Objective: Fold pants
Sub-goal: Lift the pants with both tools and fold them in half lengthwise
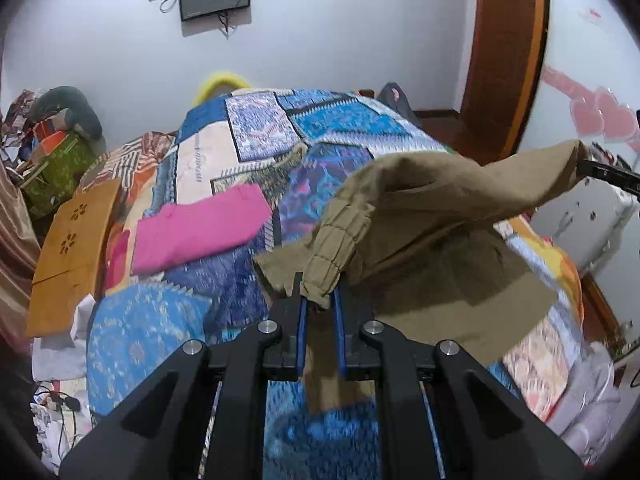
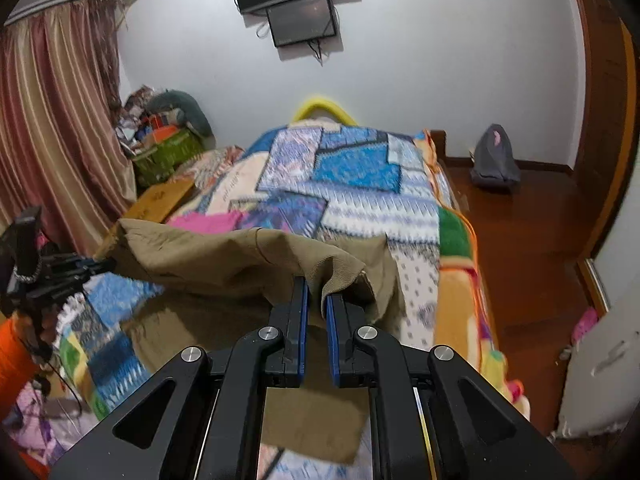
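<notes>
Khaki pants (image 1: pixel 432 236) hang in the air above the bed, held at two points. My left gripper (image 1: pixel 320 300) is shut on the elastic waistband at one end. My right gripper (image 2: pixel 316 296) is shut on a ribbed edge of the pants (image 2: pixel 224 264) at the other end. The cloth stretches between the two grippers and sags down toward the patchwork blanket (image 1: pixel 340 128). The right gripper also shows at the right edge of the left wrist view (image 1: pixel 608 176), and the left gripper at the left edge of the right wrist view (image 2: pixel 92 268).
A folded pink garment (image 1: pixel 200 232) lies on the blanket (image 2: pixel 360 168) to the far left. An orange cardboard piece (image 1: pixel 68 256) leans at the bed's left side. A green basket (image 2: pixel 164 156) and curtain (image 2: pixel 52 120) stand left. Wooden floor (image 2: pixel 532 240) with a grey bag (image 2: pixel 496 160) lies right.
</notes>
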`<action>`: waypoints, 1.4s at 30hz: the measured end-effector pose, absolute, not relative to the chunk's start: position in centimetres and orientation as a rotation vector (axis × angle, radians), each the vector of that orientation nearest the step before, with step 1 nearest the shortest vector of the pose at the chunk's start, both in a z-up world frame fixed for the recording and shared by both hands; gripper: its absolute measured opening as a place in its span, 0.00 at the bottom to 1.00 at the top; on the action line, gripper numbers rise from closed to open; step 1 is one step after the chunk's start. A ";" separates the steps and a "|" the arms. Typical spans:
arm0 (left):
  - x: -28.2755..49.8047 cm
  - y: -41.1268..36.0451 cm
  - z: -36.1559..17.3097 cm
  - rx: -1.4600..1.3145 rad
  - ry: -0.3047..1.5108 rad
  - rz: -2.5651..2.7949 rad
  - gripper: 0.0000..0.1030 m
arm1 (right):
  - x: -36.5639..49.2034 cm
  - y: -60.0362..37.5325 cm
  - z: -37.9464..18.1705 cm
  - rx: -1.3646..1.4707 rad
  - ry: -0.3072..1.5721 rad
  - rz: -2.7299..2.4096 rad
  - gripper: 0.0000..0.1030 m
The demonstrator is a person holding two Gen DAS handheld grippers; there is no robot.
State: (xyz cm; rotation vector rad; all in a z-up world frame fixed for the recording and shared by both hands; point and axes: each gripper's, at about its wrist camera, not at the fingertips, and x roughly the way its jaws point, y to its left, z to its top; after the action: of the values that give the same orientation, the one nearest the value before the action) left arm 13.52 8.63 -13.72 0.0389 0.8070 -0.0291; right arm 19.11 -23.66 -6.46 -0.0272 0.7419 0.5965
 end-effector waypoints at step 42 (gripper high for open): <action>14.2 4.2 -15.8 -0.001 0.875 -0.036 0.26 | 14.8 -20.3 -10.3 -0.071 0.773 0.572 0.38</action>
State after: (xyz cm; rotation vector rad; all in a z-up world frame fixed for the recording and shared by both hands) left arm 14.23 4.16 -15.76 -0.0008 0.8751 -0.0363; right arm 14.82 -20.28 -10.27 -0.0709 0.7727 0.5723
